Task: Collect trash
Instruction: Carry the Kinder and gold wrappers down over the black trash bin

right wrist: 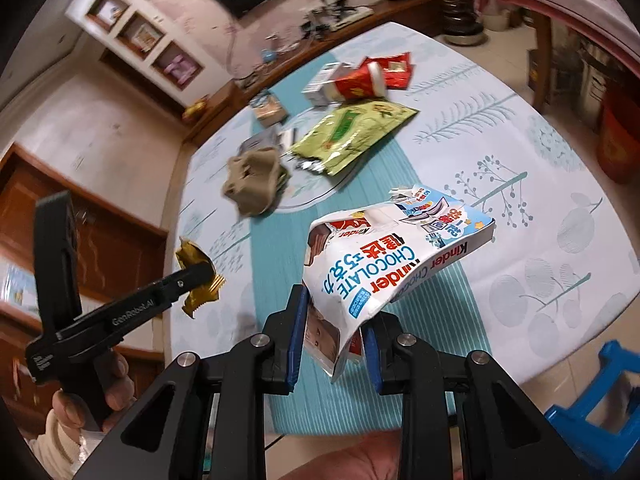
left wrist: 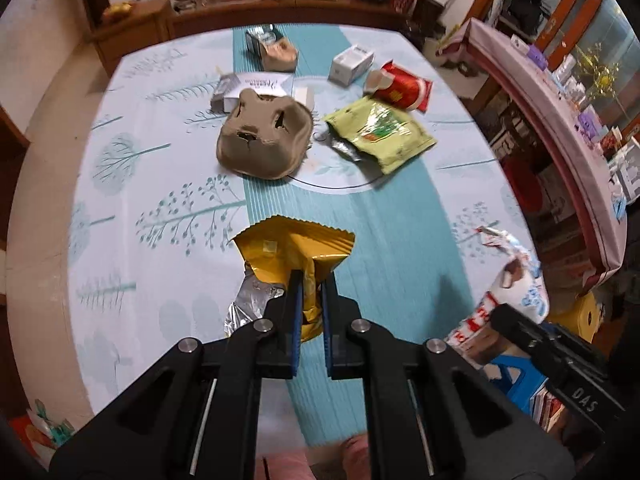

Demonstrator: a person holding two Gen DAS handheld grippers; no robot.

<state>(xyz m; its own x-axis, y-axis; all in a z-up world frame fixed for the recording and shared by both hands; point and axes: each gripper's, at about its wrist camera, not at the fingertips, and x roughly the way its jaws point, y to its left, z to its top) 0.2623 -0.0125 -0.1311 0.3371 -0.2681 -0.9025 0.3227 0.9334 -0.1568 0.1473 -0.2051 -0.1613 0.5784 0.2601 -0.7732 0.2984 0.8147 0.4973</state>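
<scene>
My left gripper [left wrist: 311, 280] is shut on a yellow foil wrapper [left wrist: 292, 252], lifted above the table; its silver inner side hangs at the left. In the right wrist view the same left gripper [right wrist: 200, 274] holds the yellow wrapper [right wrist: 192, 258] at the left, a hand around its handle. My right gripper [right wrist: 334, 308] is shut on a white Kinder chocolate box [right wrist: 396, 256], crumpled and raised over the tablecloth; that box [left wrist: 516, 292] shows at the right of the left wrist view. On the table lie a brown egg carton [left wrist: 264, 136], a green snack bag [left wrist: 380, 132] and a red cup [left wrist: 404, 88].
The round table [left wrist: 140, 184] wears a pale blue tree-print cloth. Small white boxes [left wrist: 352, 62] and another carton piece [left wrist: 280, 54] lie at its far side. A blue stool [right wrist: 600, 396] stands at the near right, a red bucket [right wrist: 618, 136] beyond the table, a wooden sideboard [left wrist: 132, 28] behind.
</scene>
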